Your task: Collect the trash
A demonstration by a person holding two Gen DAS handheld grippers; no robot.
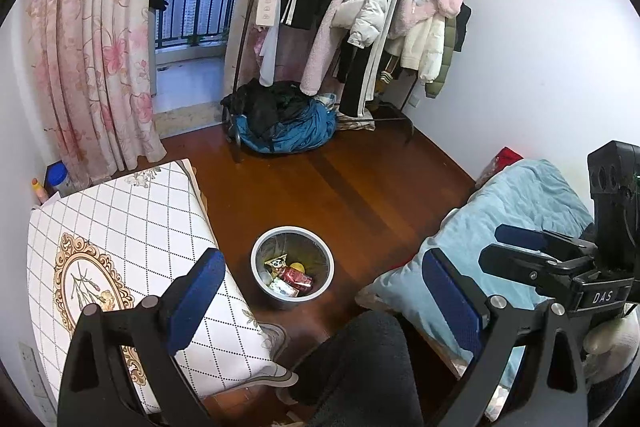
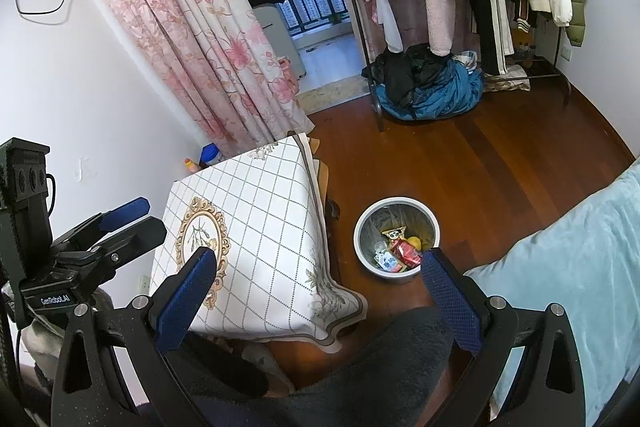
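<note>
Both my left gripper [image 1: 320,303] and right gripper [image 2: 320,283] are wide open (empty); wrappers [image 1: 290,277] fill the floor bin [image 1: 256,269].

Floor [image 1: 360,187]: red-brown wood. Tablecloth [image 1: 132,227]: white w/ thin dark diamond grid, gold-framed oval flower motif. Curtain [image 1: 92,39]: cream, pink floral print. Bin [image 1: 326,277]: grey rim; inside red wrapper [image 1: 297,277], yellow bit [image 1: 297,267]. Bedding [image 1: 516,211]: pale blue. Gripper pads [image 1: 196,299]: dark blue, dotted texture; frames black. Bundle under rack [image 1: 296,131]: teal-blue + black.
</note>
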